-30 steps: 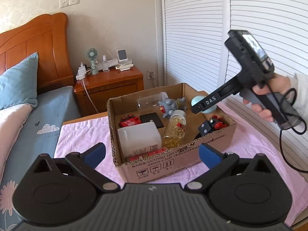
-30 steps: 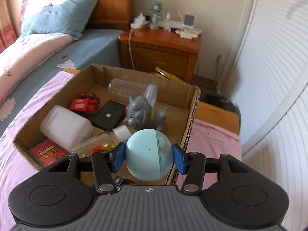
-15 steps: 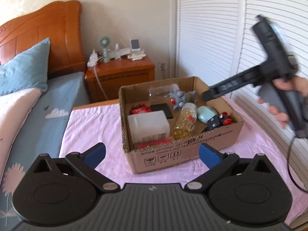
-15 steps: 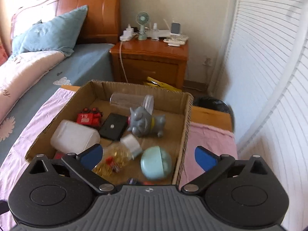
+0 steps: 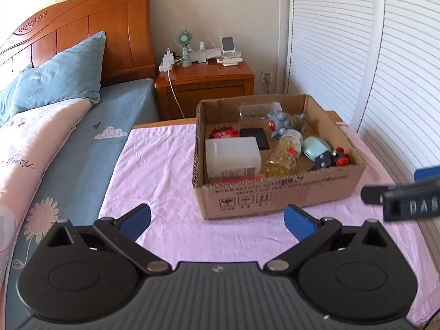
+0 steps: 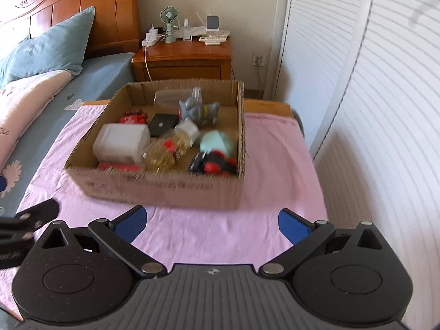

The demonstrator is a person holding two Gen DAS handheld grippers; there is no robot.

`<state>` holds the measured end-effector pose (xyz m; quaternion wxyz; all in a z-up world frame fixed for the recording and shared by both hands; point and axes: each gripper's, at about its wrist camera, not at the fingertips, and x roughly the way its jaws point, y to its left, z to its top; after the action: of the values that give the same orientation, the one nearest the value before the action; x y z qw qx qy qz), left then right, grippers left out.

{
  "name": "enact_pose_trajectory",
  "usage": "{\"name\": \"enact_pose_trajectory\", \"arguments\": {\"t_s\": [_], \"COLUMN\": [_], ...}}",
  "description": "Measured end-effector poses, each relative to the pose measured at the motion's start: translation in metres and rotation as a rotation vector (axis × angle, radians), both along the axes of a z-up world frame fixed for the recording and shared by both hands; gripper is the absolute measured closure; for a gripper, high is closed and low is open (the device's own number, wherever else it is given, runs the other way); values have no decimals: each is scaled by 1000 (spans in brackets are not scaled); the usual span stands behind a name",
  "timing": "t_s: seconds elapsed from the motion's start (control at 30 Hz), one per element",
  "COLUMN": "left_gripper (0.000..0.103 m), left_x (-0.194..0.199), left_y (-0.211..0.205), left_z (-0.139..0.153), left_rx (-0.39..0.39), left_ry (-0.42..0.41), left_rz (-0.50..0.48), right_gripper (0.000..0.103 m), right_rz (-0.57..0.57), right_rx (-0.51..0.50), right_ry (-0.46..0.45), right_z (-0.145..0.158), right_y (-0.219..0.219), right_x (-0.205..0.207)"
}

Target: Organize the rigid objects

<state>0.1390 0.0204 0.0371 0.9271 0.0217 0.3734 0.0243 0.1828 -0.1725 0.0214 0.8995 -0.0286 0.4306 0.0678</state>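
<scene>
The cardboard box [image 6: 165, 189] looks motion-blurred in the right wrist view. Both the left gripper [image 5: 217, 220] and right gripper [image 6: 211, 221] gape empty over the pink cloth [image 5: 165, 165] beside a bed [image 5: 82, 137].

Wooden headboard [image 5: 82, 30], blue pillow [image 5: 60, 71], nightstand [image 5: 205, 82] w/ small fan [image 5: 183, 40], pink cloth [image 5: 159, 170]

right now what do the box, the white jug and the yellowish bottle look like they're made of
Box: brown corrugated cardboard, matte; fluted cut edges and printed handling symbols show.
White jug: seems translucent plastic, dull and milky, with a paper label.
Yellowish bottle: clear, glossy, its yellow contents visible through the wall; plastic or glass, I can't tell.
</scene>
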Motion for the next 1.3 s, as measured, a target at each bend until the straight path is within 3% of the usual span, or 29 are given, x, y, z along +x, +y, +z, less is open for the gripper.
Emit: {"name": "enact_pose_trajectory", "arguments": {"t_s": [0.33,1.3], "left_gripper": [1,1], "left_x": [-7,-14], "left_y": [-6,-11], "left_z": [0,7], "left_rx": [-3,-5], "left_ry": [17,8], "left_rz": [16,22], "right_gripper": [0,0], "right_rz": [-44,-40], "right_rx": [4,21], "right_ry": [-18,-55], "right_z": [-5,7], "right_y": [4,-1], "right_x": [-27,-38]}}
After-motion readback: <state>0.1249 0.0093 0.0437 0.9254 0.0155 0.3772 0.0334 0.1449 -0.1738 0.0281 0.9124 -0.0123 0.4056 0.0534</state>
